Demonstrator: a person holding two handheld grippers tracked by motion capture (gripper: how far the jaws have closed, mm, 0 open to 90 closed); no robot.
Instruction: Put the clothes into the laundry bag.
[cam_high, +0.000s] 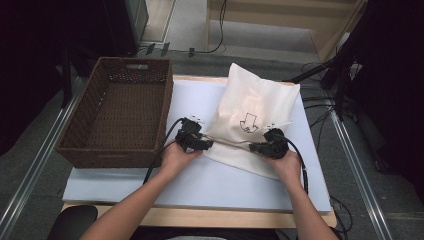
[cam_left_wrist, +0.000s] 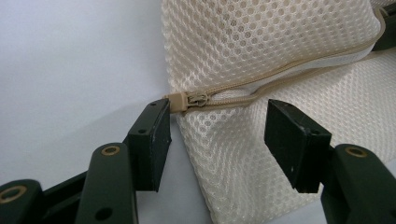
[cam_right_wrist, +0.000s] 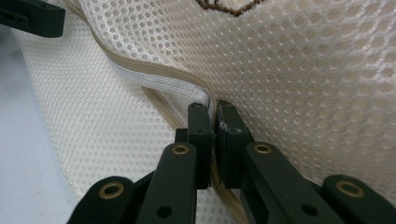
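Note:
A cream mesh bag (cam_high: 250, 97) with a brown arrow print lies on the pale mat (cam_high: 200, 185). Its tan zipper runs along the near edge, between my two grippers. My left gripper (cam_high: 206, 144) is open, and the bag's corner lies between its pads without being pressed. In the left gripper view (cam_left_wrist: 219, 121) the zipper pull (cam_left_wrist: 196, 99) sits just beyond the left pad (cam_left_wrist: 152, 135). From the pull onward the two tapes part. My right gripper (cam_high: 253, 147) is shut on the bag's zipper edge (cam_right_wrist: 140, 65), with its pads (cam_right_wrist: 201, 126) pinching the tape and mesh together (cam_right_wrist: 215, 109).
A brown wicker basket (cam_high: 80, 135) stands on the mat's left side, close to my left hand. Beyond the table's right edge lie cables and dark stands (cam_high: 345, 75). The other gripper's jaw (cam_right_wrist: 32, 18) shows at the top left of the right gripper view.

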